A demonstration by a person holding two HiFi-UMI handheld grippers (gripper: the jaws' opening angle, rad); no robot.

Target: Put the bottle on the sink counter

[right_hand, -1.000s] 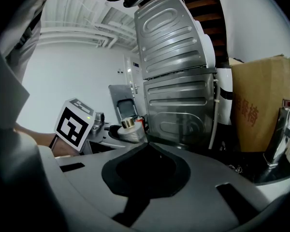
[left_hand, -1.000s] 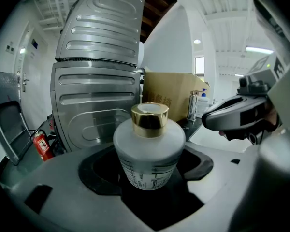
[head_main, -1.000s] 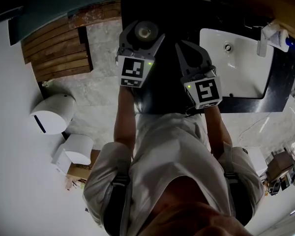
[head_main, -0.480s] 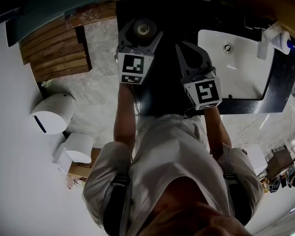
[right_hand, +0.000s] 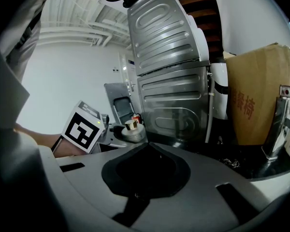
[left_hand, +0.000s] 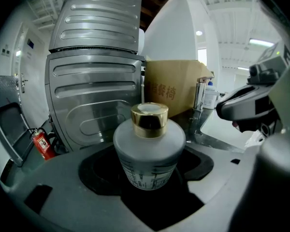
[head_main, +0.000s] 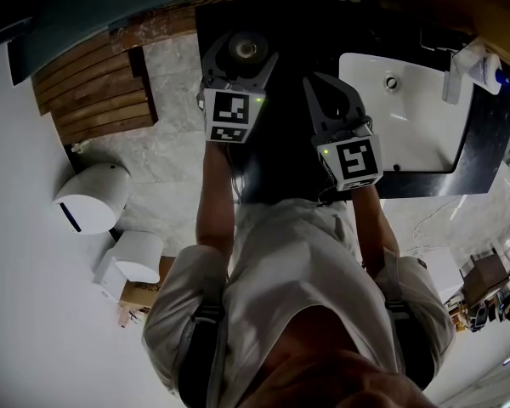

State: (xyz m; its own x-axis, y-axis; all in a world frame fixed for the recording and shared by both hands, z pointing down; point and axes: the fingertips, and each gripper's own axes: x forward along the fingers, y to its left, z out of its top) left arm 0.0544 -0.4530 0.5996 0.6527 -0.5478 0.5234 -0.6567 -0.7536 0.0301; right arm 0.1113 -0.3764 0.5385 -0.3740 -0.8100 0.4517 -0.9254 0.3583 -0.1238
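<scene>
A frosted white bottle (left_hand: 149,151) with a gold cap sits upright between the jaws of my left gripper (left_hand: 147,170), which is shut on its body. From the head view the bottle (head_main: 243,51) hangs over the left end of the black sink counter (head_main: 280,155). Whether it touches the counter is hidden. My right gripper (head_main: 318,82) hovers beside it over the counter, shut with nothing held. The right gripper view shows its jaws (right_hand: 147,170) closed together and the bottle (right_hand: 133,131) off to the left.
A white basin (head_main: 412,117) with a faucet (right_hand: 275,129) is set in the counter's right half; a white dispenser bottle (head_main: 474,62) stands behind it. A cardboard box (left_hand: 176,91) and a ribbed metal panel (left_hand: 94,81) rise at the back. A white bin (head_main: 89,195) and wooden slats (head_main: 93,83) lie left on the floor.
The left gripper with the bottle has edged slightly forward over the counter. The right gripper has hardly moved.
</scene>
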